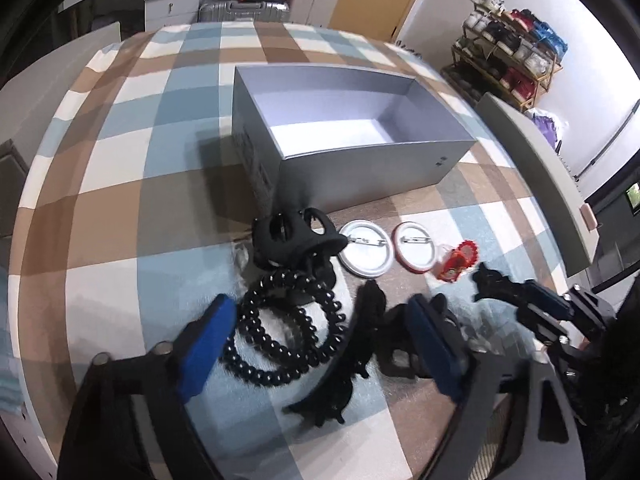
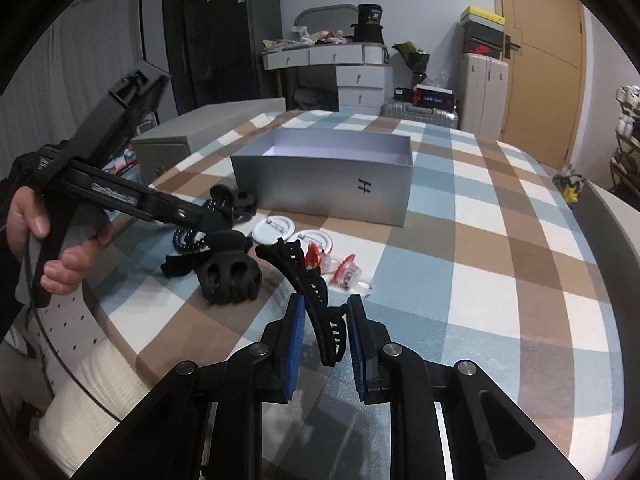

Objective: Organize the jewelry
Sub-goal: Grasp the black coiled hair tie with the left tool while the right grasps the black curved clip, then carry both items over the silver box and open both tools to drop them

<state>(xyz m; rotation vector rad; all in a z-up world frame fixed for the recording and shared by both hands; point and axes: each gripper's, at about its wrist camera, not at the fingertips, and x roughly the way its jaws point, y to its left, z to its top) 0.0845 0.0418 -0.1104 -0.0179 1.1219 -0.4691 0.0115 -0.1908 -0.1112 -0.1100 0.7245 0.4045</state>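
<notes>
Barely started: grey box (image 2: 324, 184) empty. My right gripper (image 2: 326, 334) pinched on long black hair clip (image 2: 308, 280), lifted clear of checked cloth (image 2: 500, 280). My left gripper (image 1: 316, 340) open wide, straddling black bead coil (image 1: 280, 332), gripping nothing. Round badges (image 1: 366, 254), red trinkets (image 1: 456, 262), claw clips (image 2: 230, 270) wait in front of box.

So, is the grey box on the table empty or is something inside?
Empty, as far as visible: the grey box shows only bare white floor in the left wrist view; the near inner corner is hidden.

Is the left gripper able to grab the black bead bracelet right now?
Probably yes: the left gripper is open, straddling the black bead bracelet, nothing covering it, though a long black hair clip lies alongside.
</notes>
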